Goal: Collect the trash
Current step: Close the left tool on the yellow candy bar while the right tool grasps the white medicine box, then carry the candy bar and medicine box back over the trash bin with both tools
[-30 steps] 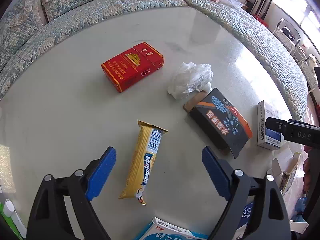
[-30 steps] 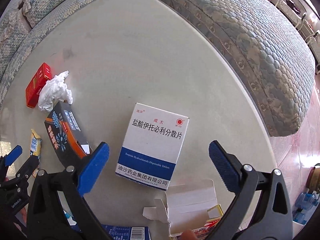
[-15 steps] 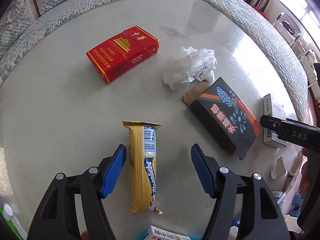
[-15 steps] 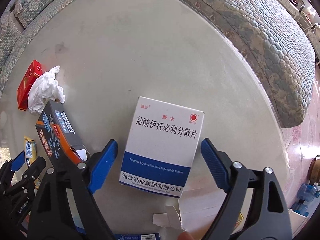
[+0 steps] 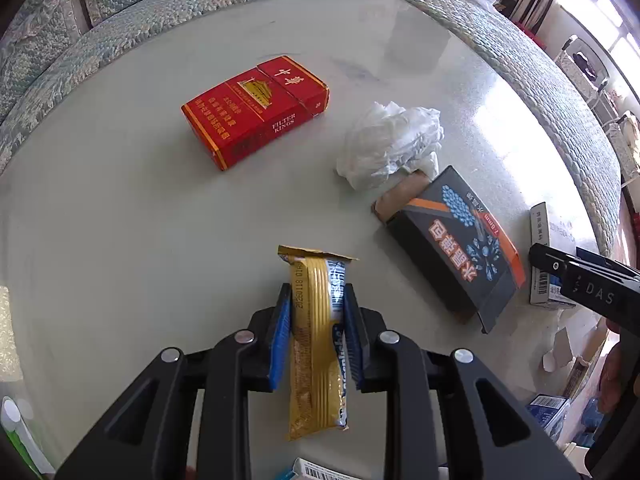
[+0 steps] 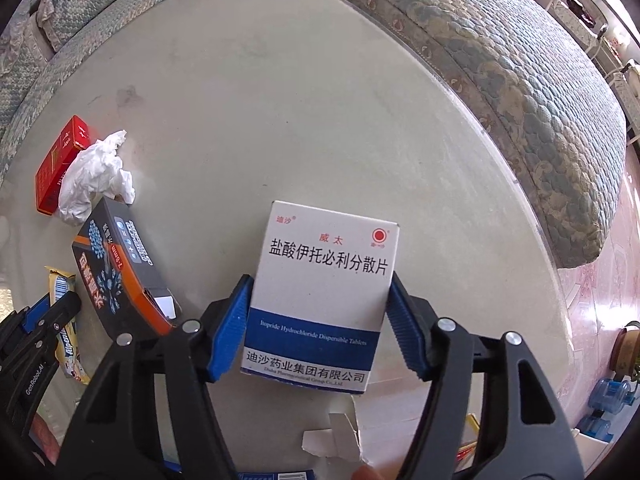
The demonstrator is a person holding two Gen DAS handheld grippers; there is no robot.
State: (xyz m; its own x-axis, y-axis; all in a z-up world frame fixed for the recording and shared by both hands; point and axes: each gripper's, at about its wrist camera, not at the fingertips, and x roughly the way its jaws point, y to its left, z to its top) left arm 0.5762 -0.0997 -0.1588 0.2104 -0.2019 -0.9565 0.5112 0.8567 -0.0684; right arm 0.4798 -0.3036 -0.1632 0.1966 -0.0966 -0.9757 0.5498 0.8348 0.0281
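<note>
A yellow snack bar wrapper lies on the pale round table, and my left gripper is shut on it, both blue pads pressing its long sides. A white-and-blue medicine box sits between the closing jaws of my right gripper, whose pads touch the box's left and right sides. Other trash on the table is a red cigarette pack, a crumpled white tissue and a dark box with an orange stripe. The right wrist view also shows the snack bar at its left edge.
A quilted blue-green sofa curves round the table's far and right sides. Torn white cardboard and a blue-and-white carton lie at the near edge. Water bottles stand on the floor at the right.
Both grippers came down a little and narrowed. The left jaws went from wide open to shut on the snack bar. The right jaws drew in to the medicine box's sides.
</note>
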